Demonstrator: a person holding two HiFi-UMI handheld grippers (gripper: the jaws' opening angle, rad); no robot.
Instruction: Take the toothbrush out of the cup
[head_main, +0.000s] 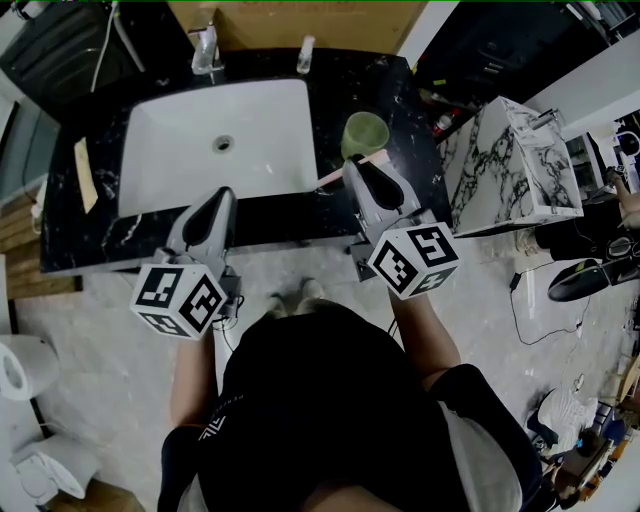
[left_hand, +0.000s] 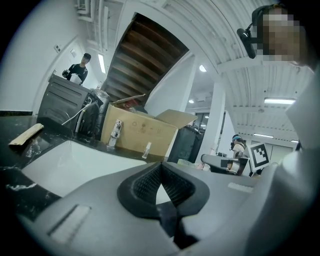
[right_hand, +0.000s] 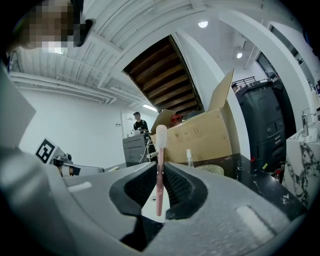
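The toothbrush (right_hand: 159, 192) is clamped between the jaws of the right gripper (right_hand: 160, 167). It is gripped partway along its pink handle, with the bristle head standing clear above the pads. In the head view, the toothbrush (head_main: 335, 176) is seen lying crosswise at the tips of the right gripper (head_main: 358, 172), outside the green cup (head_main: 365, 133) and just beside it, near the edge of the white sink (head_main: 160, 130). The extraction step is judged to be done; only setting down remains.

The jaws of the left gripper (left_hand: 161, 167) are brought together at the tips with nothing between them. It is held over the front edge of the black counter (head_main: 90, 230).

Possible faults:
- The handle is thin and smooth. If grip pressure is relaxed, it may pivot or slide out and fall into the sink.
- The cup stands close to the jaws and looks light. It could be knocked over by a sideways sweep.
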